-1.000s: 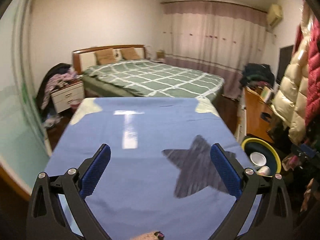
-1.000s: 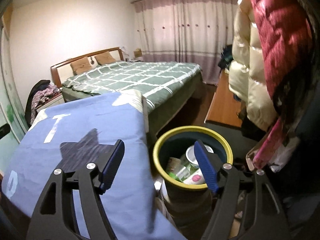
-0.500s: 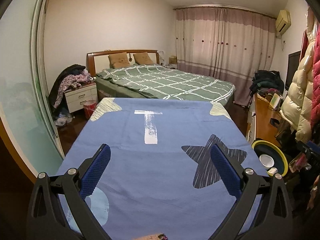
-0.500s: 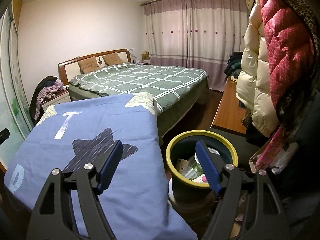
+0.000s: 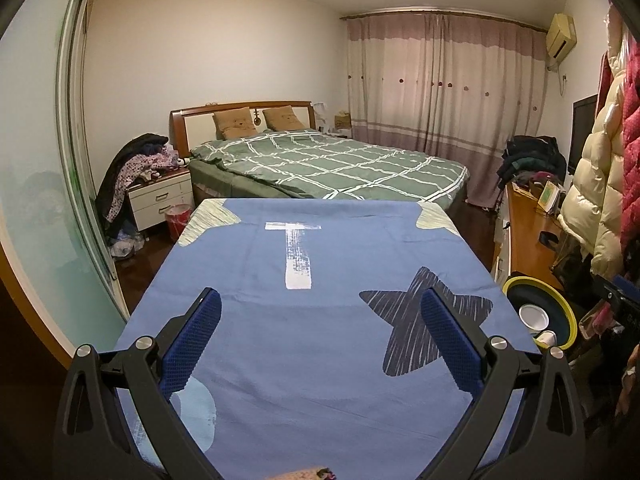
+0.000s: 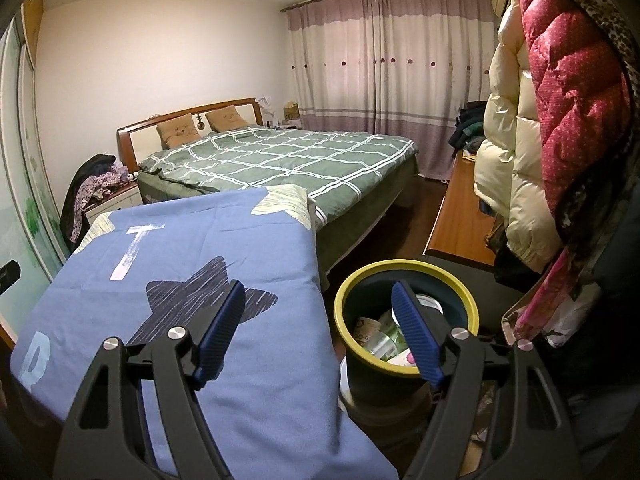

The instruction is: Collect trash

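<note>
A dark bin with a yellow rim [image 6: 408,268] stands on the floor right of the blue-covered table [image 6: 224,240]. Inside it lie cups and wrappers [image 6: 380,336]. My right gripper [image 6: 318,296] hangs open over the table's right edge, its right finger above the bin, nothing between its blue pads. In the left wrist view my left gripper [image 5: 320,304] is open above the blue cloth [image 5: 320,248], empty. The same bin [image 5: 540,284] shows at the right edge there, with a white cup [image 5: 534,318] inside.
A green checked bed [image 5: 332,168] lies beyond the table. A wooden desk [image 6: 460,220] and hanging puffer coats [image 6: 560,100] crowd the right side. A nightstand piled with clothes [image 5: 156,196] and a sliding glass door [image 5: 48,208] are at the left.
Both views have pulled back and tilted up slightly, showing more of the room. Both grippers stayed open and empty.
</note>
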`<state>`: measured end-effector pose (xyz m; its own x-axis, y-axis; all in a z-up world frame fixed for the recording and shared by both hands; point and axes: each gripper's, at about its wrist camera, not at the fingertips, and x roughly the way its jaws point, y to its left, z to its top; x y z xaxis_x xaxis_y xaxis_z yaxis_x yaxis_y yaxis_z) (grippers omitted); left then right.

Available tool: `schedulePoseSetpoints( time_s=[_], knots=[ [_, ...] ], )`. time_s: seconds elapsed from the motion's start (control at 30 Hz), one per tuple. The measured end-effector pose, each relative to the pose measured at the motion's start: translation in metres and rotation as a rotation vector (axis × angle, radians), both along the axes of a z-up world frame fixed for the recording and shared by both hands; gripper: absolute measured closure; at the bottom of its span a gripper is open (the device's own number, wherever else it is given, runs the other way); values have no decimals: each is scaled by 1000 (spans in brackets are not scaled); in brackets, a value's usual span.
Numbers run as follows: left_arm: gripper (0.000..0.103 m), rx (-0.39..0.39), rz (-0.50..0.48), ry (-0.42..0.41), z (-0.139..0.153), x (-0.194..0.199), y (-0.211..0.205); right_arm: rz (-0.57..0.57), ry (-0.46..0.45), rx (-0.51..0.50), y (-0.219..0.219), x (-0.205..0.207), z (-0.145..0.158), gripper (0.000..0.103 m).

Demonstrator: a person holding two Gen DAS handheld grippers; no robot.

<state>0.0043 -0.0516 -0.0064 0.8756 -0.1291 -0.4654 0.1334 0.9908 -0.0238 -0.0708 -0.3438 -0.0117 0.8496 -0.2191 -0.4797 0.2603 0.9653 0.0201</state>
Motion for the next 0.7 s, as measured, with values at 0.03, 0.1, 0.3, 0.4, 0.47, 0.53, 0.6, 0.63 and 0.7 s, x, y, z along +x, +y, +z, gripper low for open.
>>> schedulePoseSetpoints(
  time_s=[0.03, 0.1, 0.3, 0.4, 0.47, 0.53, 0.6, 0.63, 0.7],
  knots=[
    [5, 0, 0, 1, 0, 0, 0, -1, 0, 1, 0, 0, 0, 31],
    [5, -1, -1, 2, -1, 1, 0, -1, 1, 1, 0, 0, 0, 31],
    [5, 2, -3, 1, -1, 1, -2, 1, 7, 4, 1, 2, -2, 31],
    [5, 6, -8, 6, -3, 1, -3, 2, 10, 7, 2, 3, -3, 31],
    [5, 9, -11, 7, -4, 0, -4, 2, 11, 8, 2, 4, -4, 31],
    [5, 10, -11, 7, -4, 0, -4, 2, 13, 11, 2, 5, -5, 31],
    [5, 8, -12, 8, -4, 0, -4, 2, 14, 14, 2, 5, -5, 31],
    [5, 7, -12, 8, -4, 1, -4, 2, 15, 15, 2, 5, -6, 31],
    [5, 9, -13, 9, -4, 1, -4, 2, 15, 15, 2, 6, -6, 31]
  ],
)
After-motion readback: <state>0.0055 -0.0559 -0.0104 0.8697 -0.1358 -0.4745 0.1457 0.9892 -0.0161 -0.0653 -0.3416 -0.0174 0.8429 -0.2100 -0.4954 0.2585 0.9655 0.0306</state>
